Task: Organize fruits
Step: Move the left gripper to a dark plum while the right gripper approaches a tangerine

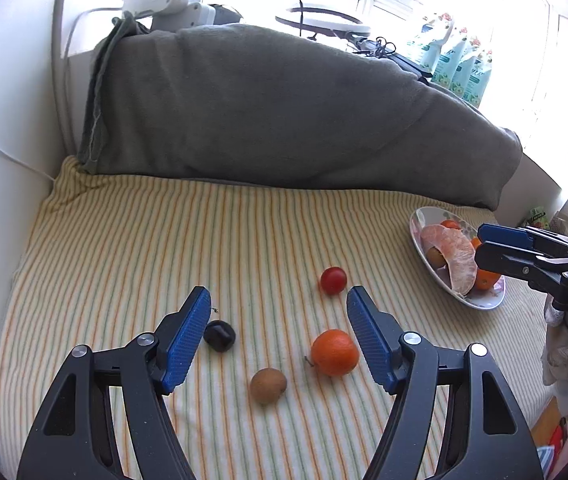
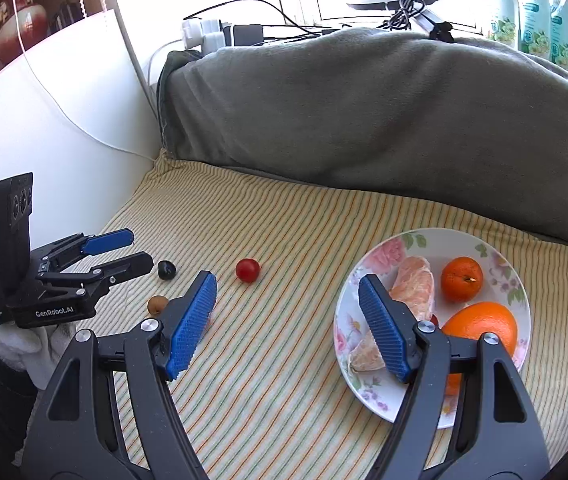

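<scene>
On the yellow-and-green striped towel (image 1: pixel 131 240) four loose fruits lie well to the left of the floral white china plate (image 2: pixel 364 264), which serves here as the marker for everything else. Farthest from the plate is a small dark, glossy, nearly black fruit (image 1: pixel 219 335), probably a plum or a date; it looks soft-skinned and slick, so a gentle pinch across its widest part seems wise. Next toward the plate sits a small round brown, matt fruit (image 1: pixel 267 386), light and likely thin-shelled, easy to crack if squeezed hard. Then comes a small orange mandarin (image 1: pixel 335 353) with a stalk stub, firm but yielding, best taken across its middle with the rough blue pads. Beyond it, and likewise left of the plate, rests a small shiny red cherry tomato (image 1: pixel 333 280), smooth and prone to roll or burst. The left gripper (image 1: pixel 277 304) hangs above these four with its jaws apart and nothing between them. On the plate itself lie peeled pale-orange citrus segments (image 2: pixel 414 286), a whole mandarin (image 2: pixel 461 278) and a larger orange (image 2: pixel 484 320); the segments are delicate and wet and would tear. The right gripper (image 2: pixel 288 292) hovers at the plate's left rim, jaws apart, empty.
</scene>
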`<state>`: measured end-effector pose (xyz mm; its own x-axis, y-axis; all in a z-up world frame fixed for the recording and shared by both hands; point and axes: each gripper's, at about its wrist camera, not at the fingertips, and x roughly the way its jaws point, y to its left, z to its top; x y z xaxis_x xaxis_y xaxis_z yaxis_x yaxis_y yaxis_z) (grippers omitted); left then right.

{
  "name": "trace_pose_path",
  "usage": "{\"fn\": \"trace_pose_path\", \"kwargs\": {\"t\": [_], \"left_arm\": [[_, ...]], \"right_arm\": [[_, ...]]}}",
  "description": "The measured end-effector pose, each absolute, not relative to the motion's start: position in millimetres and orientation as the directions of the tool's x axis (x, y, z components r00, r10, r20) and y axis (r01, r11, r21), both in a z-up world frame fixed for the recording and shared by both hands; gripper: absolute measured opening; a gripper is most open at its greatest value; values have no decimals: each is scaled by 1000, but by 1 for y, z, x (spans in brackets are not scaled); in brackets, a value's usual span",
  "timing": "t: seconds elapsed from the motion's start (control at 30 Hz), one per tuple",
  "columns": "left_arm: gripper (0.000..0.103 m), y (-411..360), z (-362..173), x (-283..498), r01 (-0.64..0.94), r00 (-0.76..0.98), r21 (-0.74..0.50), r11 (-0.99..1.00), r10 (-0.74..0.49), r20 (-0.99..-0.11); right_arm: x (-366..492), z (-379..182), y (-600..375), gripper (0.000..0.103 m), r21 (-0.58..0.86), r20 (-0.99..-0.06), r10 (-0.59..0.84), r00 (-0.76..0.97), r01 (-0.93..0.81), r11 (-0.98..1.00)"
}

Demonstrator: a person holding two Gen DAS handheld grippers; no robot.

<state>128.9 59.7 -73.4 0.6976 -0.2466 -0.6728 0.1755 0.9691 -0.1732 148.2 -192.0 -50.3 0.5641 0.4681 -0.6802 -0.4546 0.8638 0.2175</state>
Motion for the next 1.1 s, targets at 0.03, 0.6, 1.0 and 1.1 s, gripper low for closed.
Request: {"fn": "trace_pose_path", "kwargs": {"t": [0.03, 0.6, 1.0, 1.1], "left_arm": [[70, 65, -76, 128, 166, 697, -175, 970, -241, -676], [42, 96, -111, 129, 109, 648, -196, 975, -219, -729], [37, 91, -120, 141, 120, 626, -196, 973, -228, -746], [34, 88, -124, 147, 119, 617, -194, 974, -225, -754]], "right_arm": [[147, -51, -187, 76, 209, -683, 469, 560, -464, 861], [132, -84, -113, 70, 173, -720, 516, 465, -599, 782], [136, -110, -91, 50, 192, -759, 512, 402, -613, 767], [138, -114, -88, 50, 200, -762, 515, 392, -614, 764]]}}
